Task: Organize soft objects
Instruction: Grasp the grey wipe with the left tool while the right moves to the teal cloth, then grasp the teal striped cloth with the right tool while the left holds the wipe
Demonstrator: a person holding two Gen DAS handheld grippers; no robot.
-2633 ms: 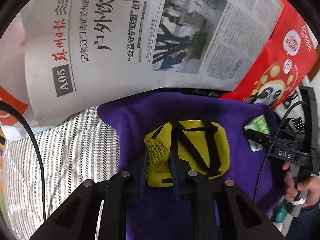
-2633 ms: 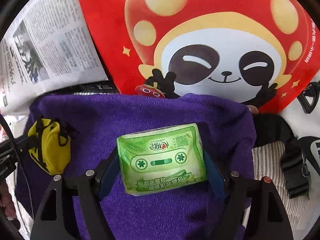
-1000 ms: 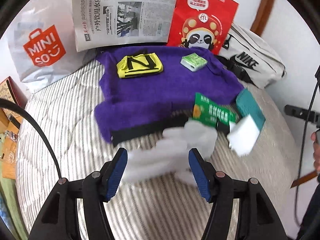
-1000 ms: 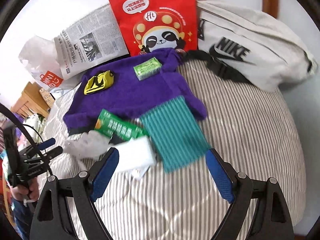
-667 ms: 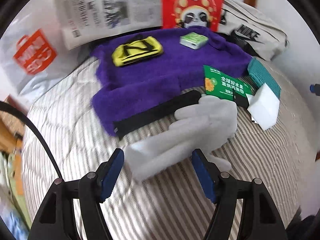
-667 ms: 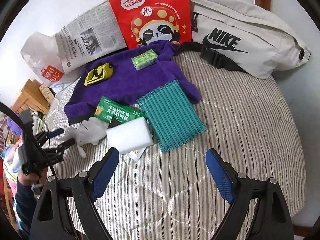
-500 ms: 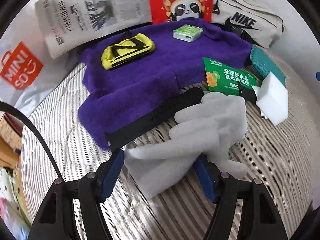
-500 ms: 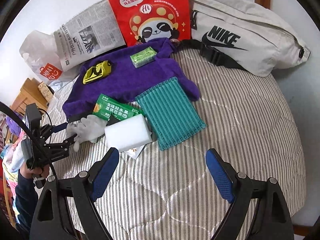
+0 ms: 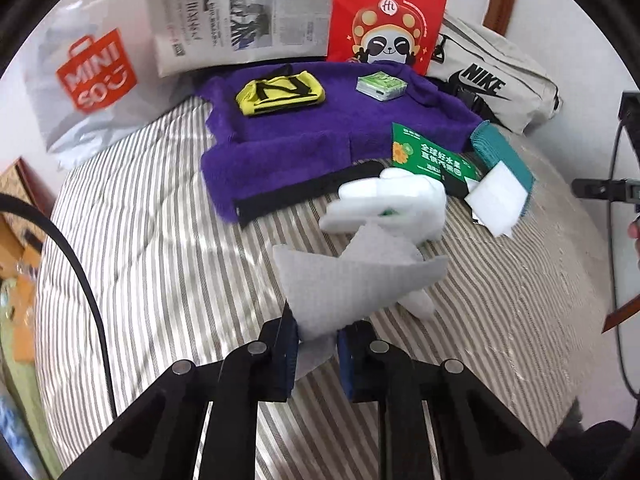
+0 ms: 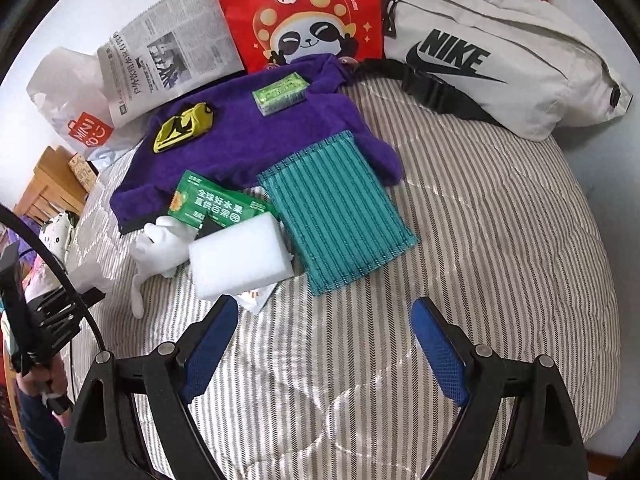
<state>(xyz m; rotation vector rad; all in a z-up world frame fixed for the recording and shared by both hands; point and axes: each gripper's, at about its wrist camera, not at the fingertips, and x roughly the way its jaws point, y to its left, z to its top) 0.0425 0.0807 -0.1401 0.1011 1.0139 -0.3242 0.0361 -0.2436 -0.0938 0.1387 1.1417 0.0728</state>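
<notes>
On striped bedding, left gripper [image 9: 318, 342] fingers closing on white glove [image 9: 360, 276]; right gripper [image 10: 324, 344] fingers spread.

Bare striped bedding [image 10: 500, 240] right of teal cloth [image 10: 340, 208]

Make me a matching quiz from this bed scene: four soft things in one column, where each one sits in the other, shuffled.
Things:
1. yellow pouch with black straps
2. white foam block
3. white knit glove
4. teal ribbed cloth

Places:
A. cuff pinched in the left gripper
B. on the purple fleece towel
C. nearest the open right gripper
D. overlapping the towel's right edge

Pairs: 1-B, 2-C, 3-A, 4-D
</notes>
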